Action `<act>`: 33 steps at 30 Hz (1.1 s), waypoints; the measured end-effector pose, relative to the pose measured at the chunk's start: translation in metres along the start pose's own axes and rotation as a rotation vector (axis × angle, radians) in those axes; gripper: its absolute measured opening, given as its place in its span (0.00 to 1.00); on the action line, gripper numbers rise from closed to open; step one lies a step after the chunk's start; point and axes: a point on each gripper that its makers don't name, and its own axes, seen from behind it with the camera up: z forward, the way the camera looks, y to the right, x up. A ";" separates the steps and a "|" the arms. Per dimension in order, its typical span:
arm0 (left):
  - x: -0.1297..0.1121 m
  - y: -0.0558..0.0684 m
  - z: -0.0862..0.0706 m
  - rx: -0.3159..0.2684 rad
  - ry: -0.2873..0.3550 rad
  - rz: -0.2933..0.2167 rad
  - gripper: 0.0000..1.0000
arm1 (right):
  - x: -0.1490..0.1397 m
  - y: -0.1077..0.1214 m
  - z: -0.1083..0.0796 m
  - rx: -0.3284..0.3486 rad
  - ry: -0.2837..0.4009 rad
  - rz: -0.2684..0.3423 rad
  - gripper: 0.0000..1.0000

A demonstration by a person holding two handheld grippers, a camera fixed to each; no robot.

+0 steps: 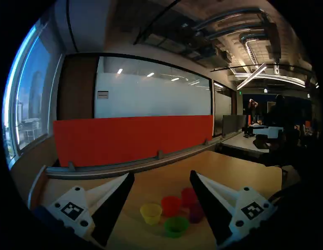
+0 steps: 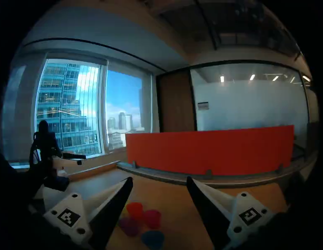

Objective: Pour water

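Note:
Several small plastic cups stand grouped on the wooden table. In the left gripper view I see a yellow cup (image 1: 151, 213), a red cup (image 1: 171, 205), a green cup (image 1: 176, 226), a dark red cup (image 1: 189, 196) and a purple cup (image 1: 196, 212), all between and beyond the fingers of my left gripper (image 1: 161, 177), which is open and holds nothing. In the right gripper view a red cup (image 2: 135, 209), a pink cup (image 2: 152, 218), a purple cup (image 2: 128, 226) and a blue cup (image 2: 152, 239) sit low between the fingers of my open, empty right gripper (image 2: 159, 181).
An orange divider panel (image 1: 132, 137) runs along the table's far edge with a grey rail under it. Large windows (image 2: 73, 112) lie to the left. In the right gripper view, a dark device (image 2: 46, 160) stands on the table at the far left. Other desks (image 1: 261, 137) lie to the right.

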 end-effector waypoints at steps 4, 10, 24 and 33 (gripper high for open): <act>-0.009 0.003 0.001 -0.022 -0.026 0.006 0.99 | -0.006 -0.004 0.002 0.013 -0.037 -0.033 0.99; -0.019 0.009 0.002 -0.062 -0.061 0.010 0.99 | -0.020 -0.013 0.005 0.056 -0.108 -0.075 1.00; -0.046 0.013 0.007 -0.114 -0.136 0.017 0.99 | -0.052 -0.023 0.010 0.123 -0.226 -0.119 0.99; -0.074 0.019 0.010 -0.143 -0.194 0.036 0.99 | -0.083 -0.027 0.010 0.162 -0.301 -0.127 1.00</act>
